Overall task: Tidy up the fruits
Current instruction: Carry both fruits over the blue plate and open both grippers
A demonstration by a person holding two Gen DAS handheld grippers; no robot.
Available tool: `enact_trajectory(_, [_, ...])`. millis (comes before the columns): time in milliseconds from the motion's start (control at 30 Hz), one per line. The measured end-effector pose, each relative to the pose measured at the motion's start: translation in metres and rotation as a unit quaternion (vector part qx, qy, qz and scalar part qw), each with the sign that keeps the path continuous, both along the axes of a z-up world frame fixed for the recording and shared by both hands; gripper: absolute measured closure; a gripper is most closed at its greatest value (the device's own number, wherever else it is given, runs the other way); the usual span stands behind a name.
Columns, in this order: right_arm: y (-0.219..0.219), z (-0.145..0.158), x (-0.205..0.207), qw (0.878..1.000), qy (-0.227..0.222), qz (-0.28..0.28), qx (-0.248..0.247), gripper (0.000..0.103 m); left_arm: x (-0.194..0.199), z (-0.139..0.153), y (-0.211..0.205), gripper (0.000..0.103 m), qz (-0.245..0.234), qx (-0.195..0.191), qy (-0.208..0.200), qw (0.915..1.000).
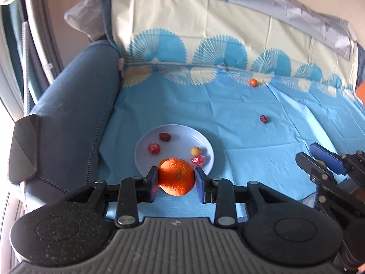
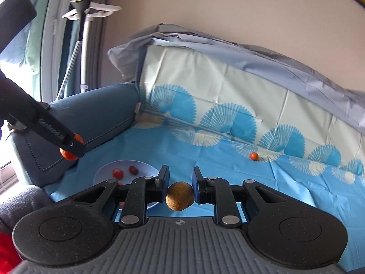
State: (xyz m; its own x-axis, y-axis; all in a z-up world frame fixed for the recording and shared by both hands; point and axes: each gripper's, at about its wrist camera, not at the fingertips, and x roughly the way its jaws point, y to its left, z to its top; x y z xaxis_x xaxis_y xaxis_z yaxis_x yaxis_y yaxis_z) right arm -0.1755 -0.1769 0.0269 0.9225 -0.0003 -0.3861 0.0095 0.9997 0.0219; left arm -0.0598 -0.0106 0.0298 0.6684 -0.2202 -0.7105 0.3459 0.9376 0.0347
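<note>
My left gripper (image 1: 176,178) is shut on an orange mandarin (image 1: 176,176), held above the near rim of a pale blue plate (image 1: 178,134). On the plate lie a dark red date (image 1: 164,136), a red fruit (image 1: 154,148), a small tan fruit (image 1: 196,150) and a pink-red fruit (image 1: 198,160). My right gripper (image 2: 181,186) is shut on a small tan round fruit (image 2: 179,196) in the air; it shows at the right edge of the left wrist view (image 1: 319,163). Loose on the blue cloth are a small orange fruit (image 1: 253,82) (image 2: 254,156) and a dark red date (image 1: 264,119).
The blue fan-patterned cloth (image 1: 228,114) covers a sofa seat and runs up the backrest. A dark blue armrest (image 1: 75,114) stands to the left, with a dark phone-like slab (image 1: 22,150) on its near end. In the right wrist view the left gripper's body (image 2: 45,127) crosses the left side.
</note>
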Motion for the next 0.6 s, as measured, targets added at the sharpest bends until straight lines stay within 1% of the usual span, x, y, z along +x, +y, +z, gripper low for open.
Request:
enact_trajectory(67, [0.010,0.007,-0.007,1.000,-0.008,0.003,-0.010,0.081,-0.005,0.002,0.009,0.066,0.004,-0.008,-0.005,0.9999])
enact_trajectory(133, [0.018,0.012,-0.011,1.000,-0.008,0.012,-0.018,0.081,-0.011,0.005,0.018,0.066,0.011,-0.019,-0.013,0.9997])
enact_trajectory(267, [0.032,0.016,-0.018,0.999,-0.009,0.027,-0.029,0.081,-0.024,0.008,0.035,0.066,0.032,-0.030,-0.028,0.9986])
enact_trajectory(467, [0.046,0.018,-0.025,0.998,-0.006,0.045,-0.036,0.081,-0.032,0.009,0.051,0.066,0.050,-0.040,-0.032,0.9974])
enact_trajectory(600, [0.051,0.016,-0.026,0.998,-0.001,0.048,-0.038,0.081,-0.032,0.009,0.054,0.066,0.052,-0.042,-0.032,0.9973])
